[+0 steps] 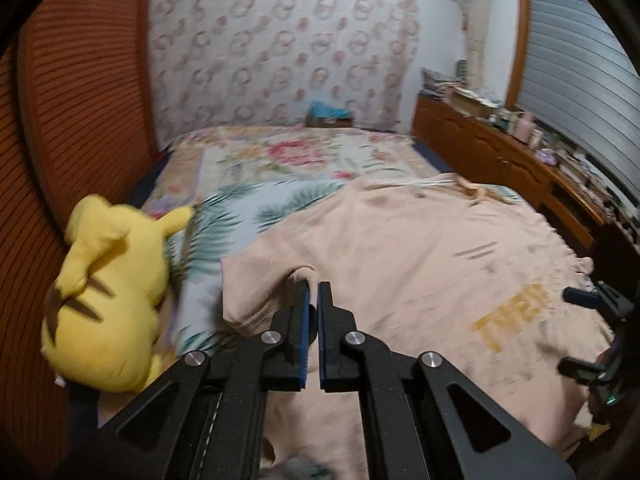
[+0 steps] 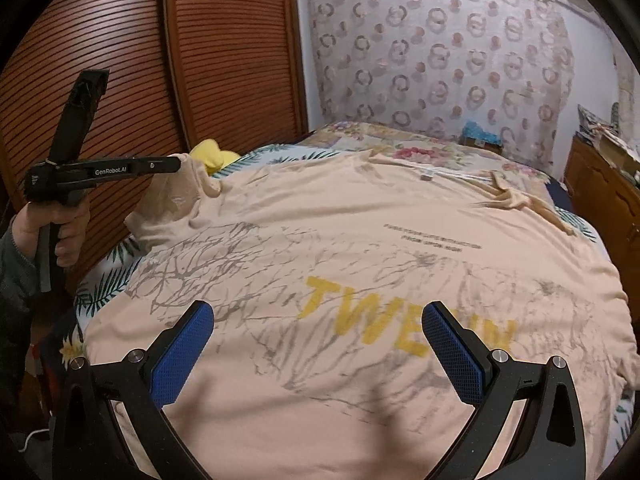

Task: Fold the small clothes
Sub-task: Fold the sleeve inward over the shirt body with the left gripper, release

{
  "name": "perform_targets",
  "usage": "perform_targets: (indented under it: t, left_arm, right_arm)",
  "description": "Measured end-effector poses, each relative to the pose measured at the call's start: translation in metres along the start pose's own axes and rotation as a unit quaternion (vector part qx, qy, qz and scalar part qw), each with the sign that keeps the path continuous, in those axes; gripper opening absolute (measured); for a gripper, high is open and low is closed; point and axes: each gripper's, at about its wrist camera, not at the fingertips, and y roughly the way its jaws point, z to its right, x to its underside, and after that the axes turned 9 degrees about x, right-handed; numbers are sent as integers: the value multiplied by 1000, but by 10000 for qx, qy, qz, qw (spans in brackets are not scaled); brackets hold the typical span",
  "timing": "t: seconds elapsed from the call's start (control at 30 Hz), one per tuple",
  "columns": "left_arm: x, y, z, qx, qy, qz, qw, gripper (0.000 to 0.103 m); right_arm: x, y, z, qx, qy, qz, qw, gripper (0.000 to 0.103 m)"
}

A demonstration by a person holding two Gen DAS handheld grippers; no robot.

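A peach T-shirt [image 2: 360, 240] with yellow letters and grey branch print lies spread on the bed; it also shows in the left wrist view [image 1: 400, 248]. My left gripper [image 1: 314, 286] is shut on the shirt's left sleeve edge and lifts it off the bed; the right wrist view shows it [image 2: 178, 164] held up at the left with the sleeve hanging from it. My right gripper [image 2: 318, 312] is wide open and empty, hovering over the shirt's lower part near the yellow letters; it shows at the right edge of the left wrist view [image 1: 580, 296].
A yellow plush toy [image 1: 108, 300] lies at the bed's left edge beside the lifted sleeve. Brown slatted wardrobe doors [image 2: 120, 60] stand along the left. A wooden cabinet [image 1: 500, 160] with clutter runs along the right. A teal item [image 1: 328, 110] sits at the bed's far end.
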Motion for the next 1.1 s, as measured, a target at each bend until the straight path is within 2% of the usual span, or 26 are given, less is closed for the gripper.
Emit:
perform_targets:
  t: [0.27,0.33,0.4,0.63,0.67,0.7,0.73,0.83,0.9,1.0,1.1]
  left_arm:
    - [-15,1,53,455,332,100,9984,4]
    - [-13,-4,57,486,355,143,9981,15]
    - [-11,-14,56,413,375,262,9981,37]
    - [5,-34,36,161,235,460,9985,50]
    - [8,-37,33,115,218,476,9986,58]
    - [11,-38,31,80,197,489,9986,77]
    - [15,-41,27,51,149,530,9985,84]
    - [27,-46,18,8,25,548,9985,86]
    - [35,-49,14,-153,-34,622,9979,86]
    - [46,-53,10,-341,-103,698,9969,86]
    - [56,-53,4,-414,-214,702,9964,86]
  right_arm:
    - [11,-9,7,126,185,30,9997,103]
    - [13,-9,6,136,216,18,9997,103]
    - [14,-9,5,135,225,12,9997,103]
    - [8,-7,5,75,156,65,9998,103]
    - [6,-7,3,57,118,84,9999,103]
    - [1,-5,4,22,70,101,9999,101]
    - [-3,-3,4,-22,-10,129,9999,101]
    - [-13,-1,-3,-92,-234,184,9995,96]
    - [-20,2,-7,-165,-353,219,9990,88]
    - [-30,10,-14,-280,-552,249,9978,81]
    - [-38,23,-22,-505,-747,227,9957,71]
